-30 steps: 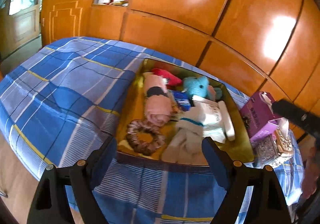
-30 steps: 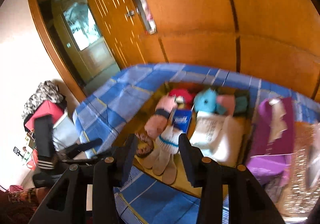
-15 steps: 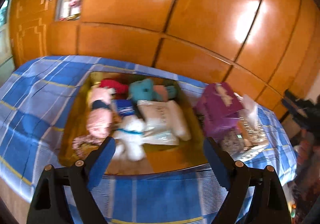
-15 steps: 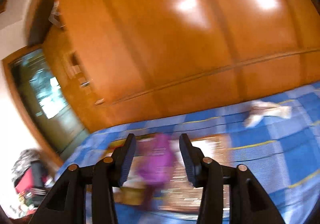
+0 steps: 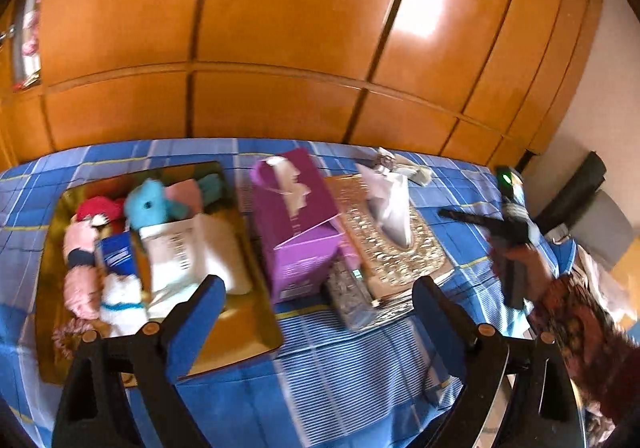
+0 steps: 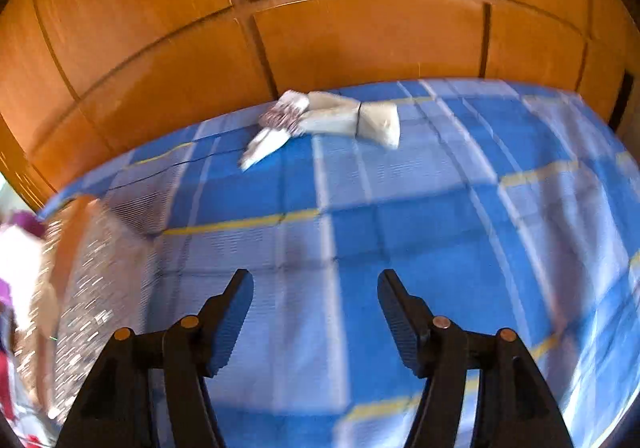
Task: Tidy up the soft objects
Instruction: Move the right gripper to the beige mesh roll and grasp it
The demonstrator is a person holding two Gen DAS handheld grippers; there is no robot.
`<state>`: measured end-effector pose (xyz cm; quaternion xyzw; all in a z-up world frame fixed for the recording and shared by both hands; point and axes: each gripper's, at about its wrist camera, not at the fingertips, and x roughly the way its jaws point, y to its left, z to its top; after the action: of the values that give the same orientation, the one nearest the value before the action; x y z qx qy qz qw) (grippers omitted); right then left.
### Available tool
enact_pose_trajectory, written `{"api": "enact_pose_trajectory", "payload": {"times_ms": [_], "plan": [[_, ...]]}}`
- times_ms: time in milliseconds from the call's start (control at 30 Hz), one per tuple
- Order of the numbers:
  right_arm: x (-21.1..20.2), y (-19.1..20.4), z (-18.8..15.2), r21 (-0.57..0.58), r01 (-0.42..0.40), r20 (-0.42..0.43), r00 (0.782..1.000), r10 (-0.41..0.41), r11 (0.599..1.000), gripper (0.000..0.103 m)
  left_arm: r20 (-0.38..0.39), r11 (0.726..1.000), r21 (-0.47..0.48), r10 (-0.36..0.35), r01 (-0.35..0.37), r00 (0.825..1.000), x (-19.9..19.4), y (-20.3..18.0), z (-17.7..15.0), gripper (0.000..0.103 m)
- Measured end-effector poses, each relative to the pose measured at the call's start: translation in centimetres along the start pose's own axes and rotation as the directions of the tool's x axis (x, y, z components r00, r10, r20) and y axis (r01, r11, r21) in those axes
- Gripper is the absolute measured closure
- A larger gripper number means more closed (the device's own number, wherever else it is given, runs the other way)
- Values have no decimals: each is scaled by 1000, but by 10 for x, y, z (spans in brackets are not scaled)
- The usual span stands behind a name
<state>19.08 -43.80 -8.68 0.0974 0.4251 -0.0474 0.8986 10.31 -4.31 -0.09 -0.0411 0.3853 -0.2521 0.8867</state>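
A golden tray on the blue checked bedspread holds a teal plush, a pink rolled sock, a white sock with a blue stripe and a white packet. My left gripper hovers near the tray's right end, jaws opening, nothing between them. A beige and patterned cloth bundle lies by the wardrobe at the bed's far edge. My right gripper is over bare bedspread short of it, jaws opening and empty.
A purple box and a glittery box with a white tissue stand right of the tray. Orange wooden wardrobe doors back the bed. A hand in a patterned sleeve is at the right.
Both views have swung right: the left from the tray toward the boxes, the right from the tray to open bedspread and the cloth bundle. The right jaws have widened.
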Motion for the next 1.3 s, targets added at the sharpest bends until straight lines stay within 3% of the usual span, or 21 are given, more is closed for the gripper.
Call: {"api": "enact_pose_trajectory", "payload": {"times_ms": [200, 367, 500, 567, 900, 933, 1100, 1300], "plan": [[37, -6, 73, -114, 85, 29, 996, -83, 990, 37, -28, 1000, 15, 12, -12, 1000, 10, -16, 9, 8], [75, -7, 108, -182, 104, -10, 994, -107, 978, 37, -53, 999, 6, 38, -38, 998, 18, -15, 12, 8], [102, -10, 117, -209, 131, -44, 989, -143, 969, 37, -58, 998, 7, 64, -64, 996, 20, -13, 15, 8], [111, -8, 119, -256, 164, -14, 985, -173, 953, 37, -59, 997, 7, 71, -71, 996, 21, -12, 16, 8], [136, -9, 118, -378, 201, -38, 972, -232, 904, 35, -72, 998, 43, 59, -56, 996, 30, -27, 25, 8], [144, -11, 117, -368, 188, -71, 971, -229, 911, 35, -68, 997, 47, 58, -54, 996, 30, -29, 26, 8], [142, -35, 122, -159, 98, -77, 991, -111, 982, 38, -65, 996, 67, 61, -56, 996, 28, -37, 30, 8], [117, -58, 106, -4, -2, -42, 999, 2, 1000, 44, -67, 998, 63, 23, -18, 997, 30, -46, 43, 8]]}}
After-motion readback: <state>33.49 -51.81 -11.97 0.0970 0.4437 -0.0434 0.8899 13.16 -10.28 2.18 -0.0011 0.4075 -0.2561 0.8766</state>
